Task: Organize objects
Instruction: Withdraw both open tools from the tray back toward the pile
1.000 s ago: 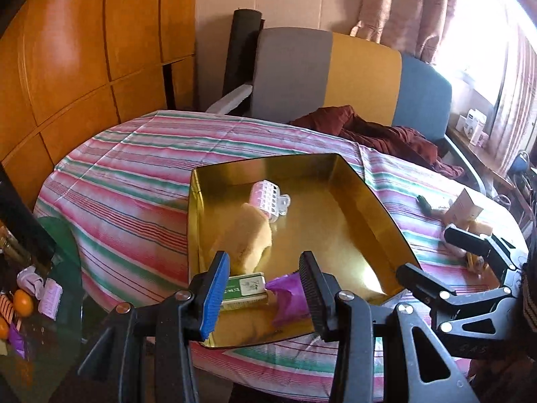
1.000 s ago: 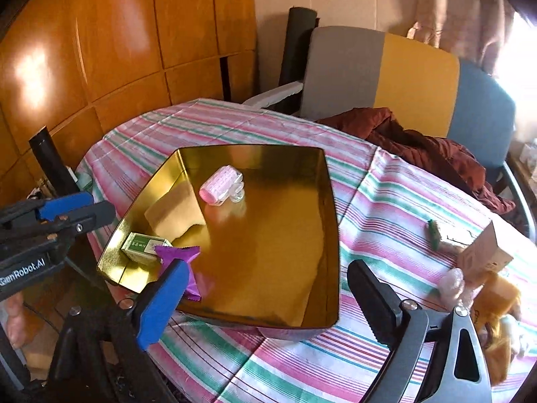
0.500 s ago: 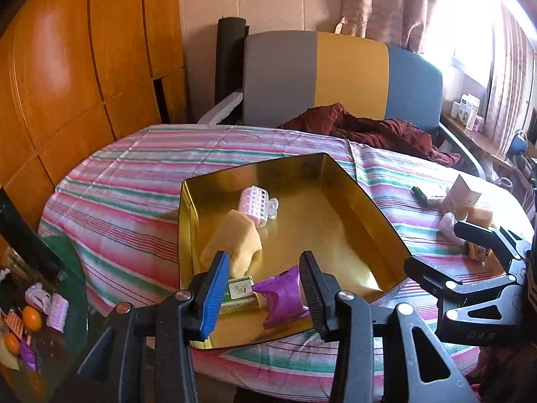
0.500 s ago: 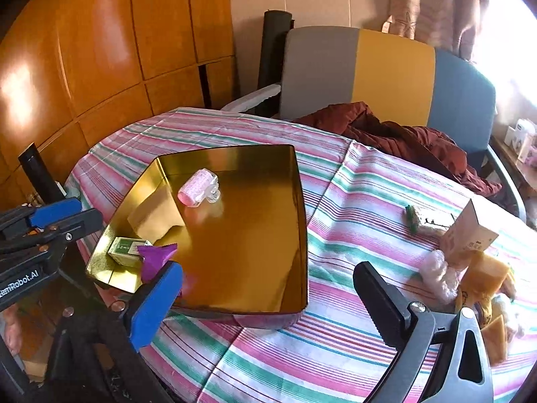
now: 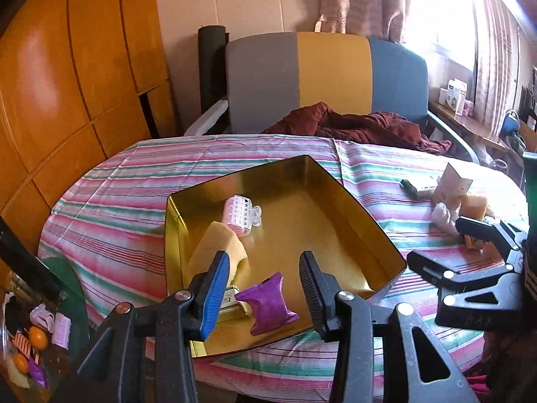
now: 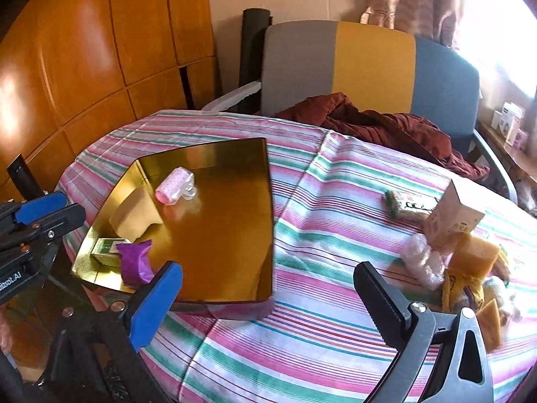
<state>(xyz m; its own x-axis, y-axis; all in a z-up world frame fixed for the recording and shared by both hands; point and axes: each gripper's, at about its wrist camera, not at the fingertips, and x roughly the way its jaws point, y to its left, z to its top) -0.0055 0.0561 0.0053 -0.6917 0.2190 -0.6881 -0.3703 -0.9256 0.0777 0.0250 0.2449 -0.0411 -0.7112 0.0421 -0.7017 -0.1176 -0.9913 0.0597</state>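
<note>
1. The striped table (image 6: 302, 336) carries everything; the gold tray (image 5: 335, 211) sits on its left part as the collecting spot, which is likely why sorted things lie inside it.
2. Well apart, at the table's right edge, a loose cluster waits – a cardboard box (image 6: 453, 218), yellow sponges (image 6: 476, 252), a clear wrapper (image 6: 419, 258), a green packet (image 6: 402, 203).
3. The right gripper (image 6: 268, 302) hangs spread wide and empty, aimed between tray and cluster – probably heading for that pile.
4. The left gripper (image 5: 261, 288) is released too, holding nothing above the tray's near corner.
5. In the tray: a yellow sponge (image 5: 214, 252), pink hair roller (image 5: 240, 213), purple sachet (image 5: 268, 299), small green box (image 5: 228, 302).
</note>
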